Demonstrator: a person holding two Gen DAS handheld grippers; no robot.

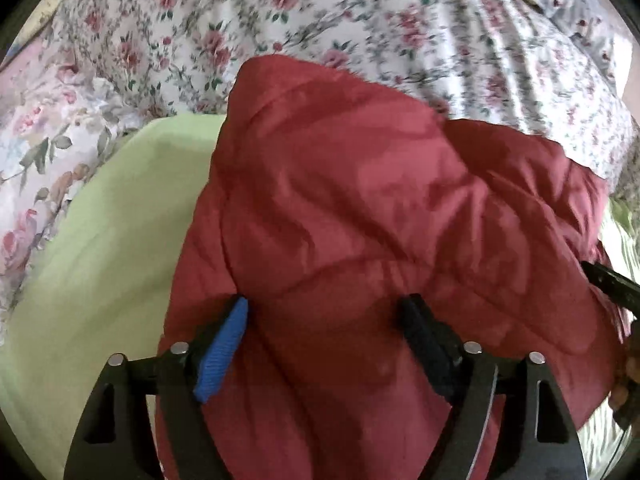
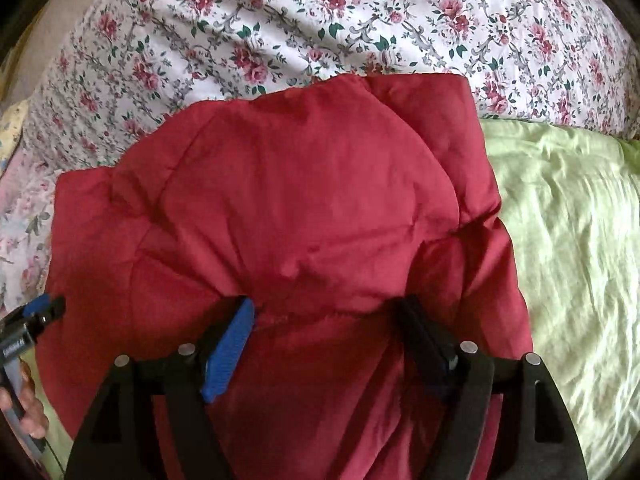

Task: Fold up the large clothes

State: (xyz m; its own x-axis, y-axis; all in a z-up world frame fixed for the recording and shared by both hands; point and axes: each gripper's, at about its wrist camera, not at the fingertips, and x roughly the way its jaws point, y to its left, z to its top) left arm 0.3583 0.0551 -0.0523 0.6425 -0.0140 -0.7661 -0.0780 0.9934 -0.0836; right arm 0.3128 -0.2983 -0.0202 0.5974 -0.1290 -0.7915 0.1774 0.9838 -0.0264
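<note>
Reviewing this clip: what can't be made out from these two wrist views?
- Red padded garment: near part cut off by the bottom edge in both views; type unclear.
- Left gripper, right gripper: fingers apart over fabric; contact cannot be told.
- Floral bedding: motion-blurred in left view.
- Green sheet: partly hidden beneath the garment.

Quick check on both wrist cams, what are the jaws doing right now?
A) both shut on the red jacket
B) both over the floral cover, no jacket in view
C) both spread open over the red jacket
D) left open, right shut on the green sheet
C: the left gripper and the right gripper each show jaws spread wide, with the red jacket filling the gap between them.
</note>
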